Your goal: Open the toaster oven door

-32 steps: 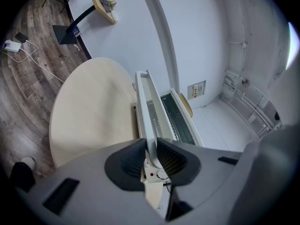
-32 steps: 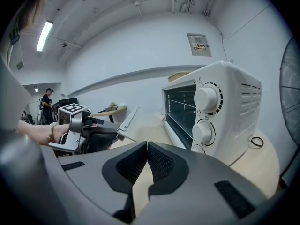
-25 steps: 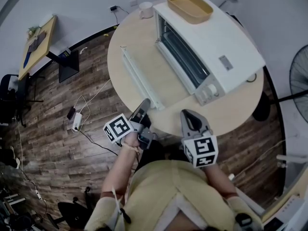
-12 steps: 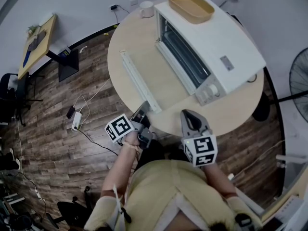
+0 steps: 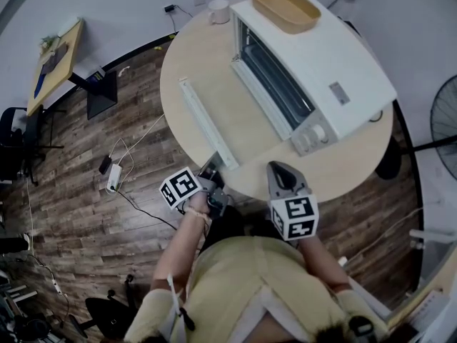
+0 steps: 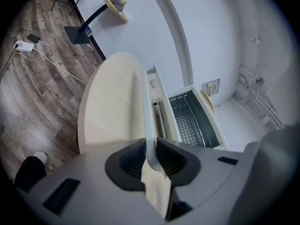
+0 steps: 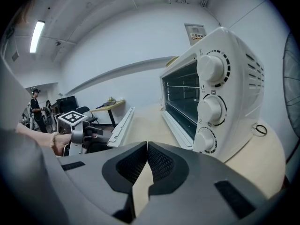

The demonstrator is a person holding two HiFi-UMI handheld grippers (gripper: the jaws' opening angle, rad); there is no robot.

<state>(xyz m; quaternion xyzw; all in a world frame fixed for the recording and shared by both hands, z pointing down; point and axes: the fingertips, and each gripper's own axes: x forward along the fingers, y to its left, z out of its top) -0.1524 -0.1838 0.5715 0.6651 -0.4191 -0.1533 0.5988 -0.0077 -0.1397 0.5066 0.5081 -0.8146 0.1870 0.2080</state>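
One round beige table (image 5: 193, 63) carries one white toaster oven (image 5: 335, 56), set toward its far right side. The oven's single glass door (image 5: 228, 116) lies folded down flat over the tabletop, and one wire rack (image 6: 190, 125) shows inside. One tan oval tray (image 5: 284, 7) sits on the oven's roof. I hold two grey grippers at the table's near edge. My left gripper (image 5: 213, 168) has its ribbed pads clamped on the near end of the door's long white handle bar (image 6: 149, 125). My right gripper (image 7: 147, 156) hangs off the table's edge, fingers pressed together on nothing. One white mug (image 5: 218, 11) stands by the oven's far corner. Three round white knobs (image 7: 211, 69) run down the oven's front panel. One wall notice (image 7: 196, 32) carries print too small to read.
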